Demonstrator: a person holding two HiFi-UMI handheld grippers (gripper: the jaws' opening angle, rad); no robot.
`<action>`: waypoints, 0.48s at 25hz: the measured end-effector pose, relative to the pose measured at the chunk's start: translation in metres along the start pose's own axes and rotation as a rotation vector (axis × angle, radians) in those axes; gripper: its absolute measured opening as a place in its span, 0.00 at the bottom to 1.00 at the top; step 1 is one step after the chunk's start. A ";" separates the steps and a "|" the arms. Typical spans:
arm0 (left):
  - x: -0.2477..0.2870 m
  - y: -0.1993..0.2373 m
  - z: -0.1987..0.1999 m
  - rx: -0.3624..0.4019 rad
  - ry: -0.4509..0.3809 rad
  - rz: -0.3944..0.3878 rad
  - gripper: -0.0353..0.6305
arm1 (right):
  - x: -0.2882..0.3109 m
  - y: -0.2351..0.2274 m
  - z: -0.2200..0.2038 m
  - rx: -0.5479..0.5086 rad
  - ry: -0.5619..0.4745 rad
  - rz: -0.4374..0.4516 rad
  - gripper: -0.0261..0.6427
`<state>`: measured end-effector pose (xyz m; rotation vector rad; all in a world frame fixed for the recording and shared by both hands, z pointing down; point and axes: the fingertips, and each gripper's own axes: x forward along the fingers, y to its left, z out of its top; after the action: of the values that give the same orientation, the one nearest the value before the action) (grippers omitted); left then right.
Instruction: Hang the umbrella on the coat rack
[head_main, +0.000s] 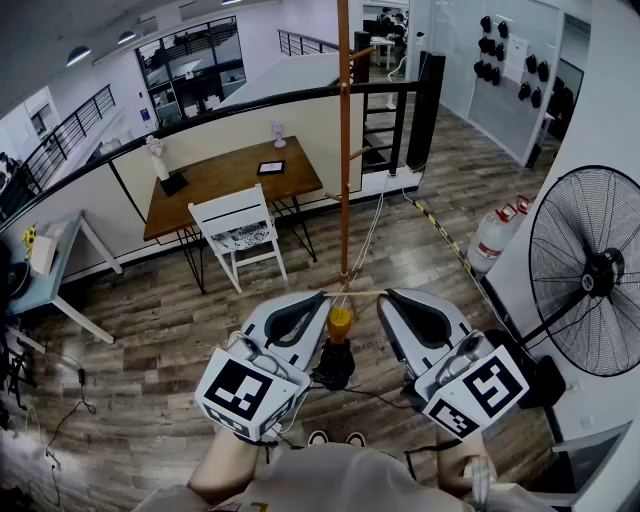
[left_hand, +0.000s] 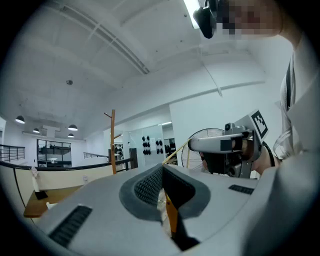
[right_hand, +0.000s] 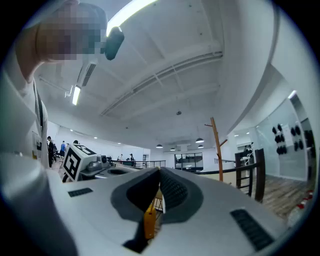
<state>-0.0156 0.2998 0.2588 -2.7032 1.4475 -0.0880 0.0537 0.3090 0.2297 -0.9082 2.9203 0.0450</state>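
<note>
A folded umbrella with an orange handle and black body hangs between my two grippers. Its thin yellow loop cord is stretched from one gripper's tip to the other's. My left gripper is shut on one end of the cord, my right gripper on the other. The coat rack, a tall orange-brown wooden pole with short pegs, stands straight ahead, just beyond the tips.
A wooden table and white chair stand left of the rack. A large black floor fan and a gas cylinder are on the right. A black railing runs behind. Cables lie on the floor.
</note>
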 end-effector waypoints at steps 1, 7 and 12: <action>0.002 -0.002 0.001 0.007 0.001 0.002 0.06 | -0.003 -0.002 0.000 0.012 -0.005 0.002 0.06; 0.012 -0.015 0.001 0.009 0.011 0.007 0.06 | -0.015 -0.014 -0.004 0.036 0.005 0.010 0.06; 0.017 -0.026 -0.005 0.009 0.018 0.026 0.06 | -0.028 -0.019 -0.012 0.043 0.010 0.032 0.06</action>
<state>0.0154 0.2998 0.2669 -2.6827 1.4833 -0.1178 0.0867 0.3080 0.2435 -0.8573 2.9332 -0.0197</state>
